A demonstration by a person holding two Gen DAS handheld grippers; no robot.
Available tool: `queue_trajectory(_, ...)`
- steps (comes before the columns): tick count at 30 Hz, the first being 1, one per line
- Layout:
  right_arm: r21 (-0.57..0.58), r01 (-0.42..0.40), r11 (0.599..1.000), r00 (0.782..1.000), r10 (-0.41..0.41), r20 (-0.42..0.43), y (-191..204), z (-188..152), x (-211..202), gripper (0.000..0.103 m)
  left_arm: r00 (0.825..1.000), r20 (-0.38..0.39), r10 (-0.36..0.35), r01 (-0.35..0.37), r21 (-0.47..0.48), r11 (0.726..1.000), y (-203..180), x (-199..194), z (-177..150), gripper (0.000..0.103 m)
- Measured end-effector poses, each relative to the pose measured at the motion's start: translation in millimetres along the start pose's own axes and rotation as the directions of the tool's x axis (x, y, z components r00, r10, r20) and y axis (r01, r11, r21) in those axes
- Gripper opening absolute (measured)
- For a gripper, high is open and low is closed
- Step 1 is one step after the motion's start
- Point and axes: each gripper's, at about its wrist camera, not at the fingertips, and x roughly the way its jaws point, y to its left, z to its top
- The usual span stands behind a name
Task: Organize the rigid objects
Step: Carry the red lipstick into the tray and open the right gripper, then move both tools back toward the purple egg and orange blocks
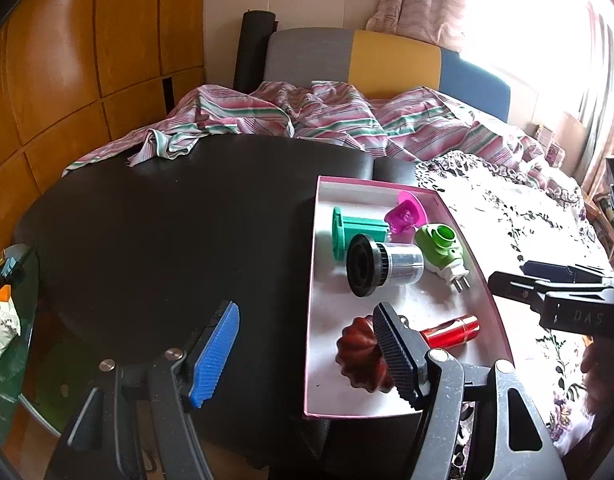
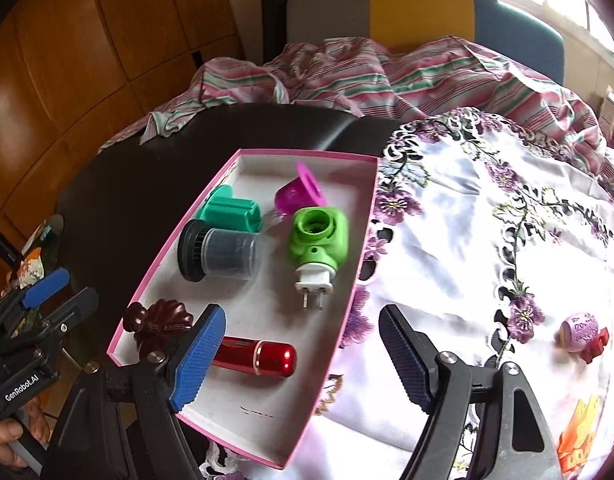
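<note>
While both tools, left tool [image 1: 307, 352] and right tool [image 2: 303, 360], gape empty, a red tube [image 2: 263, 360], perhaps lipstick, lies near the pink tray's [image 2: 367, 240] near edge.

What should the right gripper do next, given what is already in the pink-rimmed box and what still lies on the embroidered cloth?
Probably swing the right gripper, open and empty above the box's near edge, rightward to the small pink egg-shaped object lying beside a red piece on the embroidered cloth. The red cylinder already lies in the box, while those items remain outside it.
</note>
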Motion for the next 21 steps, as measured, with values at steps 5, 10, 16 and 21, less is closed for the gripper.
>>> queue_trajectory(5, 0.018, 0.015, 1.000, 1.000, -0.015, 0.010, -10, -2, -5, 0.080, 1.000, -0.001, -0.009, 0.009, 0.021, 1.000, -7, -1, -1, 0.070)
queue_trajectory(10, 0.036, 0.038, 0.999, 0.999, -0.039, 0.021, -24, -3, -12, 0.080, 1.000, -0.002, -0.021, 0.022, 0.045, 0.999, -16, -3, -2, 0.070)
queue_trajectory(16, 0.063, 0.071, 0.995, 0.997, -0.073, 0.034, -45, -3, -21, 0.080, 0.999, 0.001, -0.033, 0.033, 0.077, 0.996, -27, -3, -1, 0.070)
queue_trajectory(21, 0.086, 0.105, 0.991, 0.993, -0.109, 0.041, -65, -4, -29, 0.080, 0.999, -0.004, -0.041, 0.042, 0.097, 0.994, -35, -3, -1, 0.070)
